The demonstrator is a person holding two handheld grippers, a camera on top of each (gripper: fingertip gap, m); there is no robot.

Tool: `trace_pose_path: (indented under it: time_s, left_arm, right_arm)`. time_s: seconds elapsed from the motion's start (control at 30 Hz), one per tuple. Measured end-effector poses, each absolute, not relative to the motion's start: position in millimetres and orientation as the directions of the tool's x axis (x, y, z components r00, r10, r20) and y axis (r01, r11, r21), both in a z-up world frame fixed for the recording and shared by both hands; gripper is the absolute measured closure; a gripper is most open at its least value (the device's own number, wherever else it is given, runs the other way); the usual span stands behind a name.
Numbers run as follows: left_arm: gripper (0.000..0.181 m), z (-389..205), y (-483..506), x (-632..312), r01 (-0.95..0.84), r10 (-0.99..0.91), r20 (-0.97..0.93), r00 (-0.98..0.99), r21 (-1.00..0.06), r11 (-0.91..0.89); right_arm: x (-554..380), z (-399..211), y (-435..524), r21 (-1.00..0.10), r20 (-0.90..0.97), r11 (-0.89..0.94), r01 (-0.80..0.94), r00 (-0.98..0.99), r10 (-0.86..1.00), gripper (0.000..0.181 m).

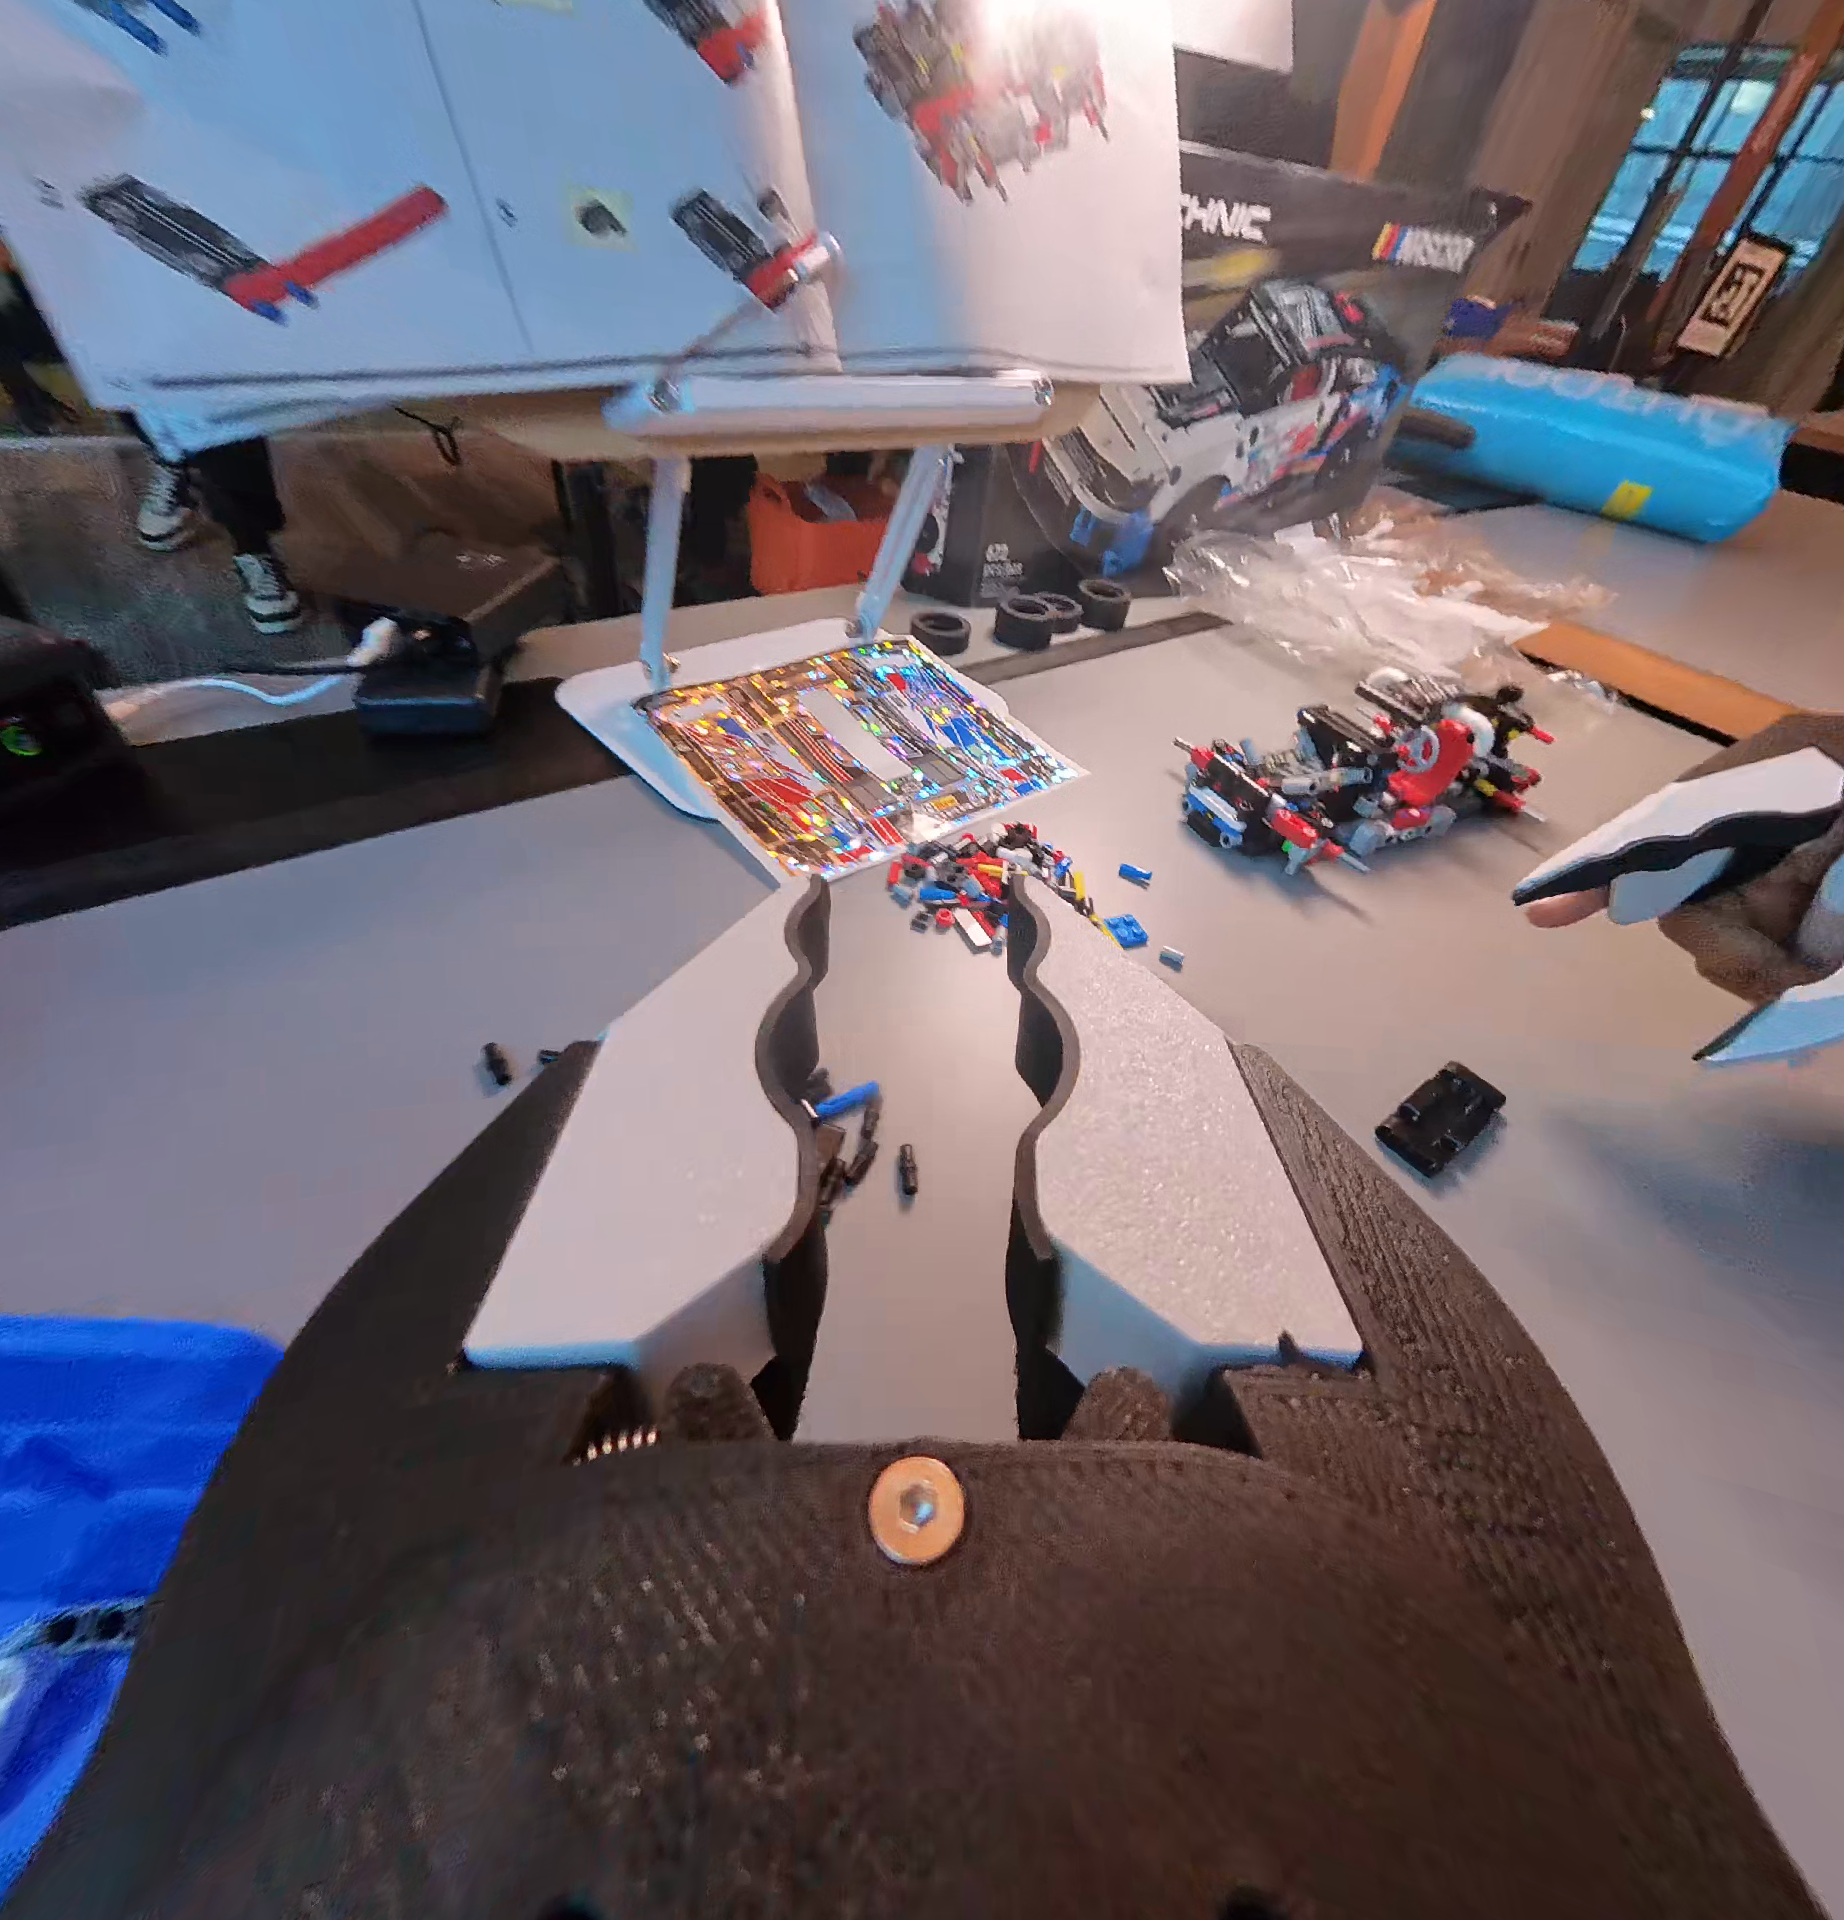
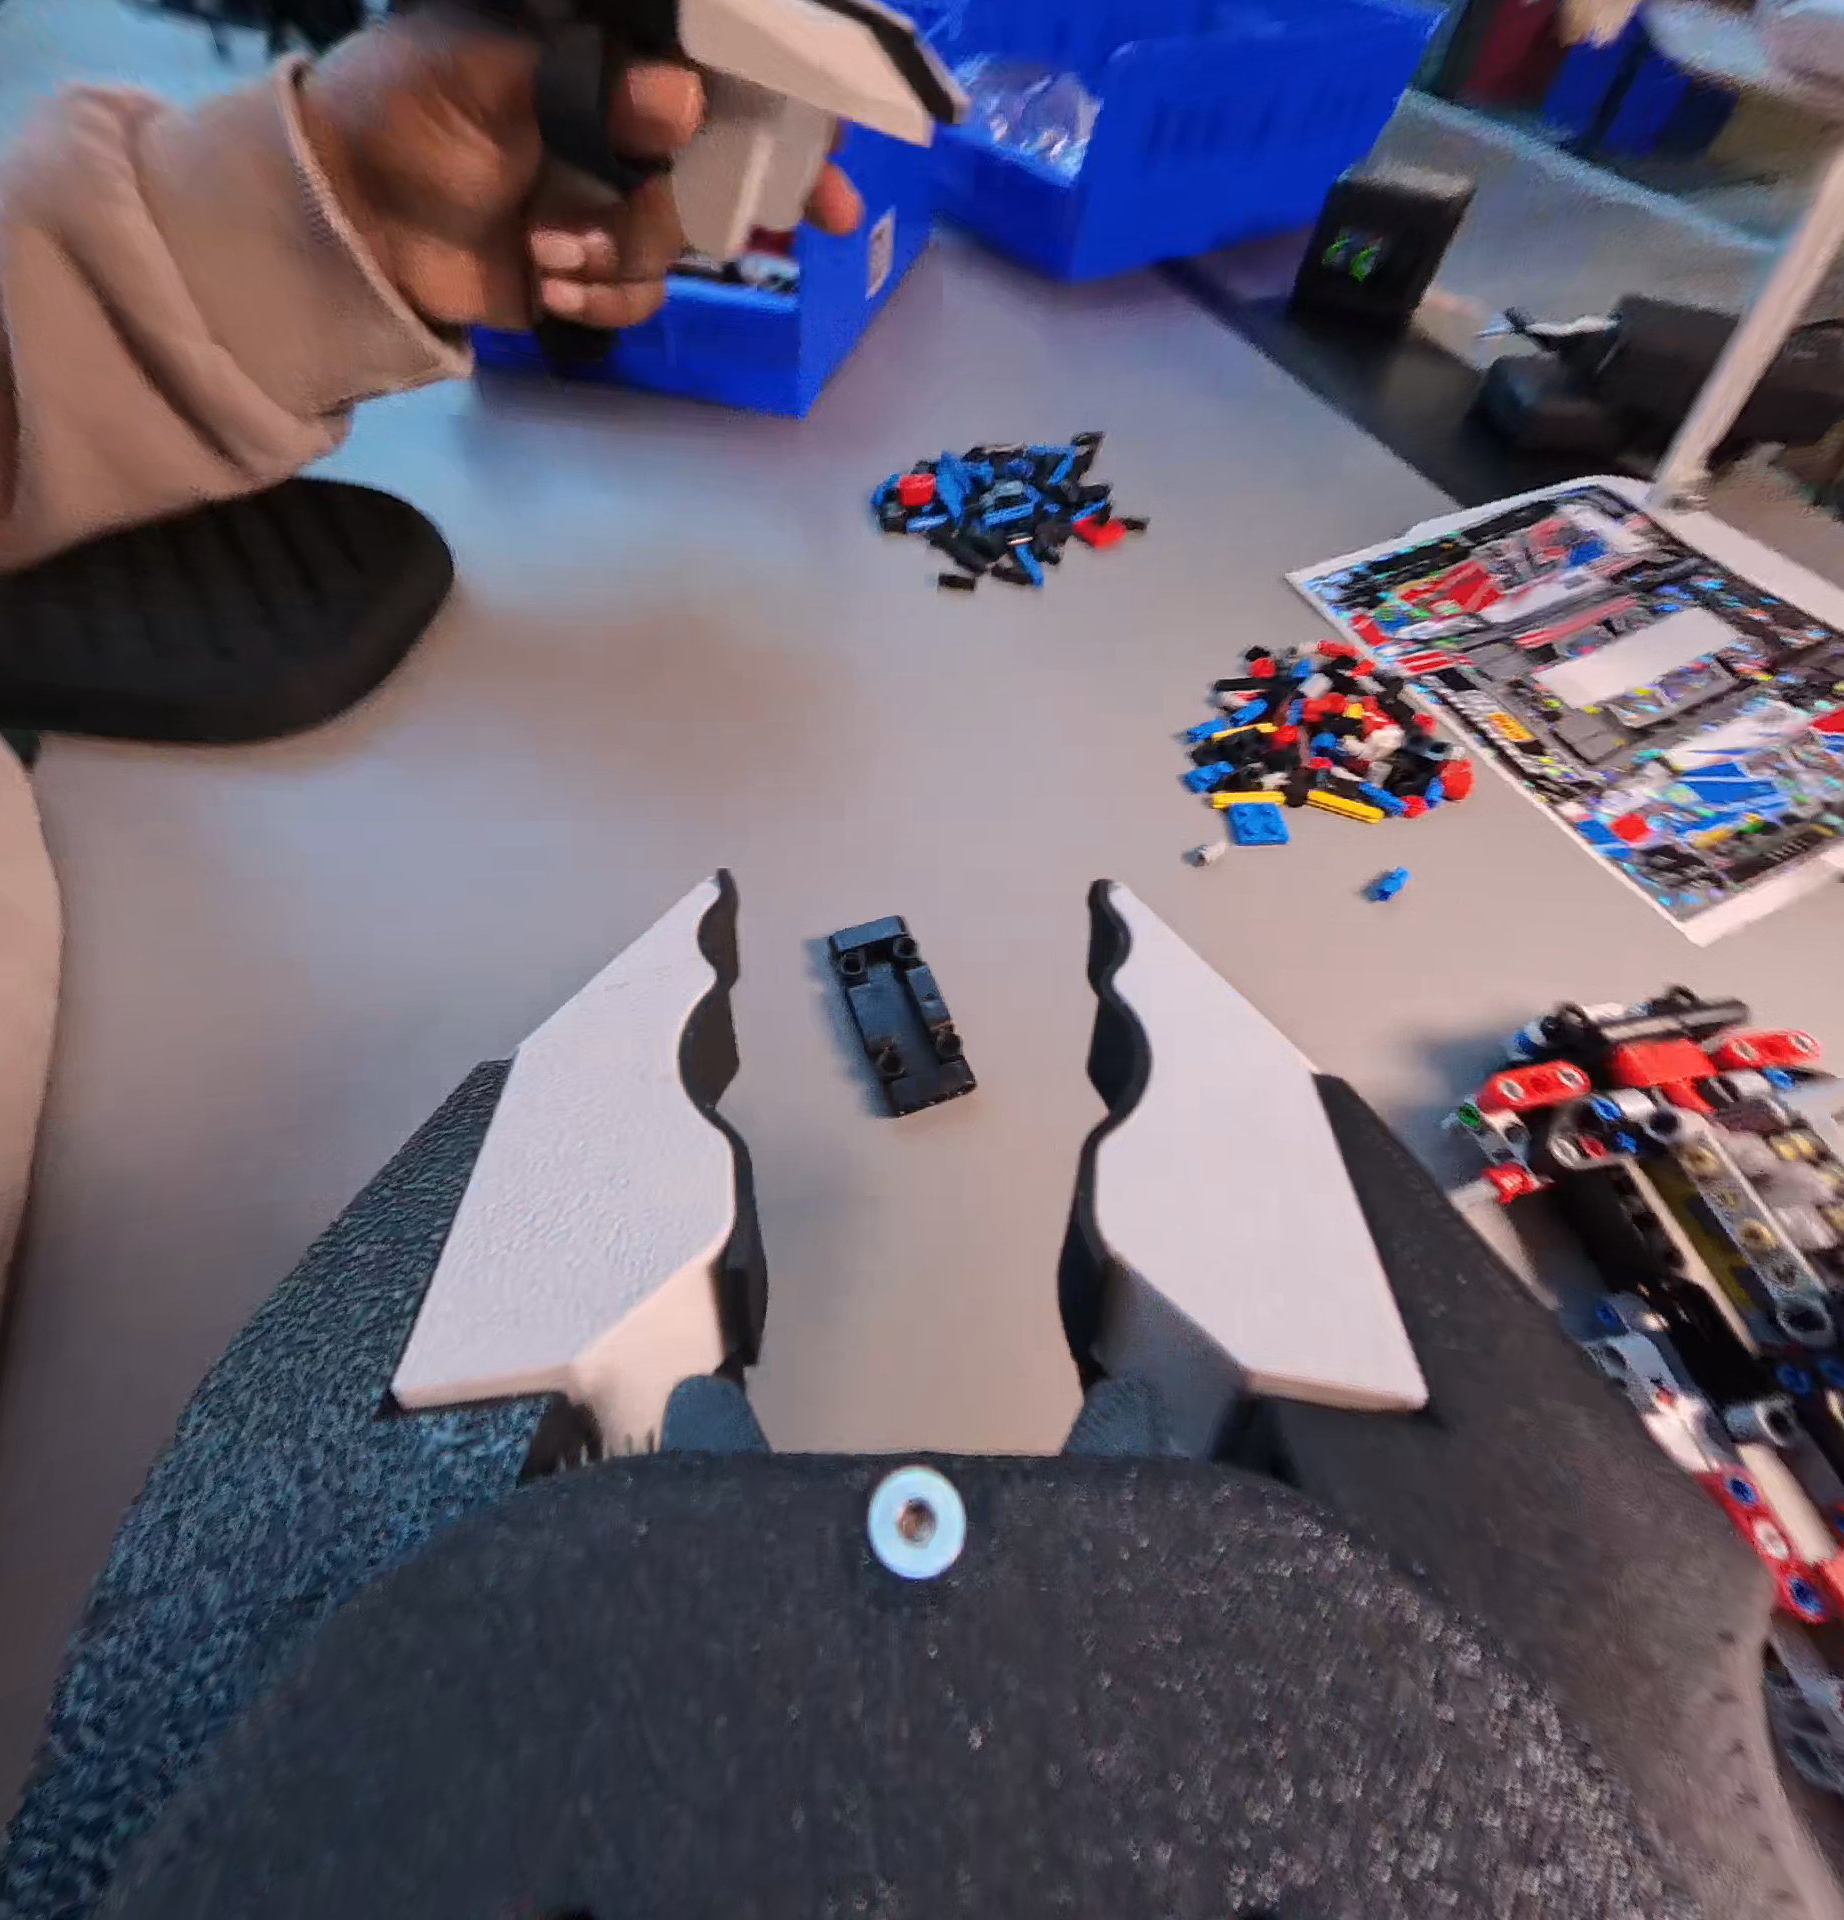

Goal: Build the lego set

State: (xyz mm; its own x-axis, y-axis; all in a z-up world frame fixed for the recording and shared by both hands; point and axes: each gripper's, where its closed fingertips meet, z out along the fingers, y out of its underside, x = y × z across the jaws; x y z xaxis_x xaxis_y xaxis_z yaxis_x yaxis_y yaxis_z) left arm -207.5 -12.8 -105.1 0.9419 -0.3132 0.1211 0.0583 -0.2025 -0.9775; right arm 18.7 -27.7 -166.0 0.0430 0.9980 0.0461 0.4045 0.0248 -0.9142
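Note:
My left gripper [image 1: 918, 904] is open and empty, above several small black pins [image 1: 856, 1153] and a blue pin [image 1: 845, 1096] lying on the grey table. My right gripper [image 2: 913, 888] is open and empty. A flat black studded piece [image 2: 902, 1013] lies on the table between its fingers without touching them; it also shows in the left wrist view [image 1: 1437, 1117]. The partly built red, black and grey car [image 1: 1365, 769] stands to the right, close beside the right gripper [image 2: 1676, 1195]. The right gripper shows at the left wrist view's right edge [image 1: 1614, 971].
A mixed parts pile [image 2: 1323, 738] lies by a shiny sticker sheet [image 2: 1645, 696]. A blue-and-black pile [image 2: 1001, 509] lies farther off. Blue bins [image 2: 793, 312] stand behind. An instruction booklet [image 1: 482, 187] sits on a stand, with the set's box [image 1: 1261, 395], tyres [image 1: 1043, 613] and plastic bags [image 1: 1365, 592]. The gap from one gripper's tips to the other's is roughly 25 cm.

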Motion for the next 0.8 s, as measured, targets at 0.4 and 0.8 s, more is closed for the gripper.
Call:
trace_pose_path:
  time_s: [0.4,0.8]
  left_arm:
    - [0.147,-143,-128,-425,-0.01,-0.032,0.042,0.999,-0.45,-0.893]
    - [0.171,-223,-156,-430,-0.15,-0.155,0.056,0.986,-0.092,-0.984]
  right_arm:
    - [51,-170,2,-0.955,0.062,-0.002,0.296,0.204,0.977,0.169]
    - [58,-170,17,-0.956,0.083,-0.003,0.292,0.281,0.956,0.171]
